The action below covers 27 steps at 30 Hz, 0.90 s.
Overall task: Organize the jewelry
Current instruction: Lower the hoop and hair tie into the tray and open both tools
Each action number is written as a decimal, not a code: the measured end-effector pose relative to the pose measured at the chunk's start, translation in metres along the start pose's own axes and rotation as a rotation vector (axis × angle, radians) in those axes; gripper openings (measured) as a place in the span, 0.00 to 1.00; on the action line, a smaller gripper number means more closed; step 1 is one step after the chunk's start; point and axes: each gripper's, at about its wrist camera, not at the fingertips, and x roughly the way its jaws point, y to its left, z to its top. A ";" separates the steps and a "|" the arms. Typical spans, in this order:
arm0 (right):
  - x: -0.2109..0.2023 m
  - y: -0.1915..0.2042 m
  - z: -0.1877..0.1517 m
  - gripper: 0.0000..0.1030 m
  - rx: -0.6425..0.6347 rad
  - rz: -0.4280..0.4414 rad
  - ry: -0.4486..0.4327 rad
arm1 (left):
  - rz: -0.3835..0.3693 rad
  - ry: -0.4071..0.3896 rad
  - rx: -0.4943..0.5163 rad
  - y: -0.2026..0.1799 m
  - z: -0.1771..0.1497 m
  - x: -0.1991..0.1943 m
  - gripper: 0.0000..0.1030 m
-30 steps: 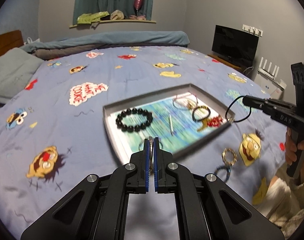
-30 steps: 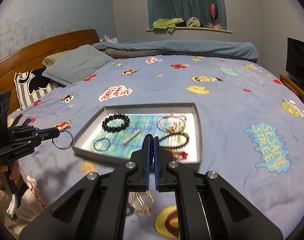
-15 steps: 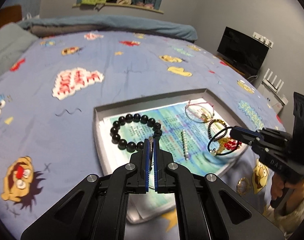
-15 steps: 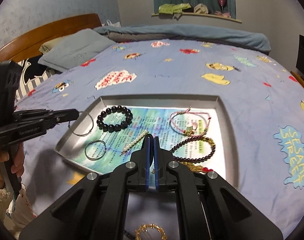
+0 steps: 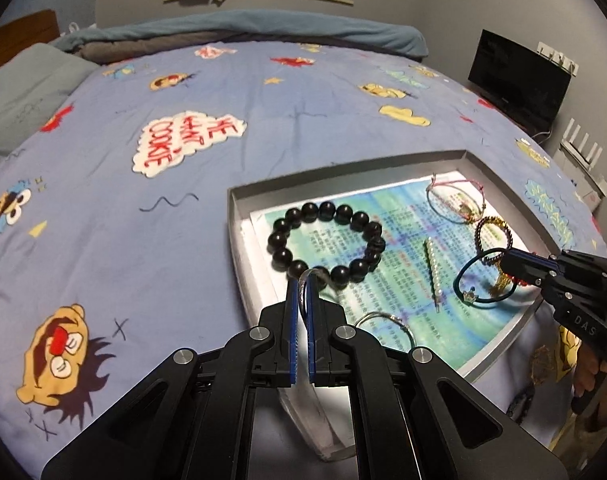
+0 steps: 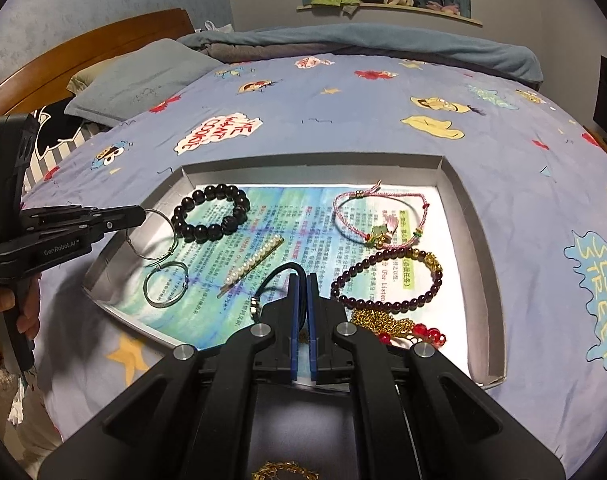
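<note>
A grey tray (image 5: 343, 172) (image 6: 303, 159) lined with printed paper lies on the bedspread. My left gripper (image 5: 302, 280) (image 6: 137, 214) is shut on a thin silver wire hoop (image 5: 317, 272) (image 6: 155, 236), held over the tray's near left corner beside the black bead bracelet (image 5: 327, 240) (image 6: 211, 212). Over the tray's right half, my right gripper (image 6: 302, 278) (image 5: 503, 258) is shut on a dark cord bracelet (image 6: 273, 280) (image 5: 483, 280) with a small charm. A pearl pin (image 6: 255, 264), a silver ring (image 6: 165, 284), a pink cord bracelet (image 6: 379, 216) and a dark red bead bracelet (image 6: 387, 280) lie inside.
A gold chain with red beads (image 6: 399, 326) rests at the tray's near edge. On the bedspread outside the tray lies a gold bracelet (image 6: 283, 470) (image 5: 543, 362). Pillows (image 6: 143, 76) and a wooden headboard (image 6: 83, 56) are at the far left; a black screen (image 5: 519, 76) stands at the right.
Both grippers have come down and forward over the tray, each still gripping its piece. The hoop and the cord bracelet now hang just above the tray's paper lining.
</note>
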 end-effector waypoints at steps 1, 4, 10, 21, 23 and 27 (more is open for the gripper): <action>0.001 0.000 0.000 0.03 -0.001 0.003 0.005 | 0.006 0.004 0.005 -0.001 -0.001 0.001 0.04; 0.004 0.002 -0.002 0.03 -0.009 0.002 0.014 | 0.017 0.011 0.017 -0.003 -0.003 0.003 0.04; 0.006 0.004 -0.003 0.03 -0.017 0.000 0.024 | 0.034 0.056 0.028 -0.004 -0.006 0.015 0.04; 0.004 0.008 -0.004 0.25 -0.027 -0.008 0.020 | 0.049 0.040 0.036 -0.006 -0.008 0.008 0.10; 0.000 0.008 -0.004 0.31 -0.026 -0.015 0.012 | 0.046 0.021 0.030 -0.007 -0.008 0.001 0.26; -0.009 0.007 -0.005 0.36 -0.024 -0.030 -0.005 | 0.063 -0.015 0.047 -0.013 -0.008 -0.013 0.31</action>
